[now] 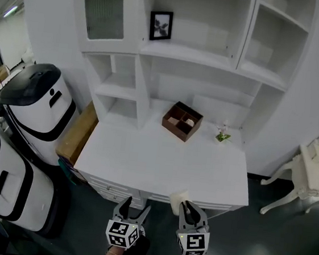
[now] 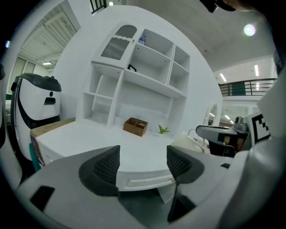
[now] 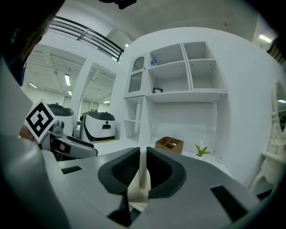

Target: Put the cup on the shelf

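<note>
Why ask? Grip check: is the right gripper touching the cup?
Touching. The right gripper view shows the right gripper pinching the cup wall between its fingers.

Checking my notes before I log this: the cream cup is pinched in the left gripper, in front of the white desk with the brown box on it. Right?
Wrong gripper: the right gripper pinches the cream cup, as the right gripper view shows; the left gripper is open and empty. The rest holds: the white desk has the brown box on it.
</note>
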